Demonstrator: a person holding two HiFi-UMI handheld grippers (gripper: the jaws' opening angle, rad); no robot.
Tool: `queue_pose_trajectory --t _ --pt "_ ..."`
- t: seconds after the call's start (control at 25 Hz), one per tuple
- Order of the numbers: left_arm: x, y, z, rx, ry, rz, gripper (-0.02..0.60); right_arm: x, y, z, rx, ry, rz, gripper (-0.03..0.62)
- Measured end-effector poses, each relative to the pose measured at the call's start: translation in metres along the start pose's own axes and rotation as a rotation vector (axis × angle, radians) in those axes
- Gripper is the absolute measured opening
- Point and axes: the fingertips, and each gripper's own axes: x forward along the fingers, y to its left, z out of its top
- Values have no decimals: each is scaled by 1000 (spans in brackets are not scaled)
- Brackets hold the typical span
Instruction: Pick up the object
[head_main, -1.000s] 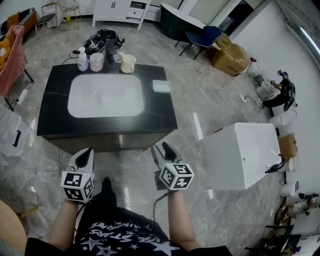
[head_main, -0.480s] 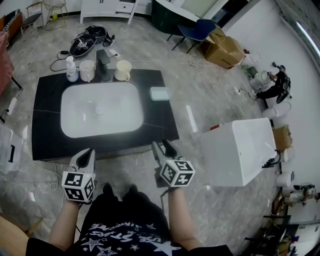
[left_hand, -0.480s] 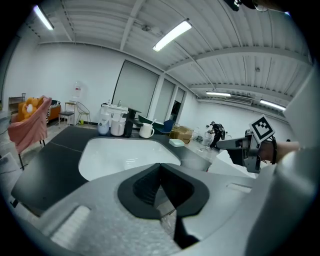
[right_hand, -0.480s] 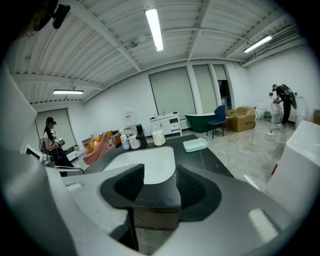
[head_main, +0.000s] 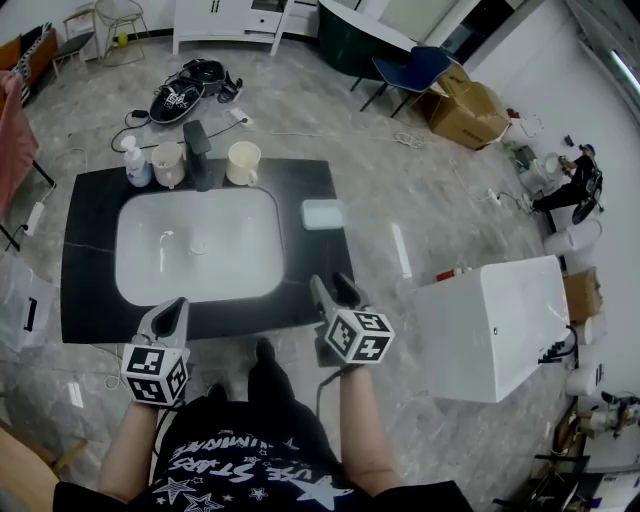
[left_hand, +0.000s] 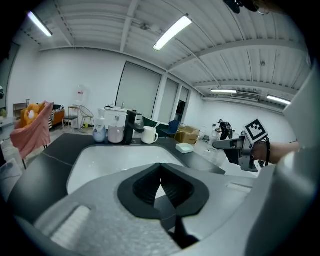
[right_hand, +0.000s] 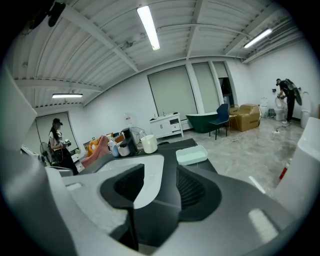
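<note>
L gripper (left_hand: 160, 167): jaws closed tip to tip, nothing btwn them, only a small diamond-shaped gap behind the tips. It is held low at the near left, just over the near edge of the bench (head_main: 90, 290), pointing far across the sink (head_main: 230, 262).

R gripper (right_hand: 160, 169): jaws apart, wide gap, empty; thru the gap you see the black bench top and a corner of the white sink. In the head view it sits at the near right corner of the bench, well apart from the L gripper.

Task doesn't say which obj. Closest to the R gripper is the pale green tray (head_main: 322, 213), flat on the bench just right of the sink, far of the gripper and not touched.

Along the far edge of the bench, left to right: pump bottle (head_main: 130, 165), pale cup (head_main: 167, 165), black faucet (head_main: 197, 152), cream mug (head_main: 243, 162) w/ handle. All upright, close together, none touched by either gripper.

White box-shaped unit (head_main: 495, 325) stands on the floor (head_main: 420, 180) to the right, apart from the bench.
</note>
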Motion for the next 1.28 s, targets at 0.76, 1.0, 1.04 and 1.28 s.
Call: queue_pose_trajectory --t 0.76,1.0,1.04,1.28 --pt "141 -26 77 2 4 68 8 126 -108 77 -56 67 27 206" --pt "176 -38 82 1 16 82 8 161 -134 68 -119 140 -10 205" --pt "180 -39 81 -1 19 84 8 167 -137 65 -124 154 -9 204" --pt "198 -39 72 -24 44 110 8 193 -152 44 -157 224 -16 153"
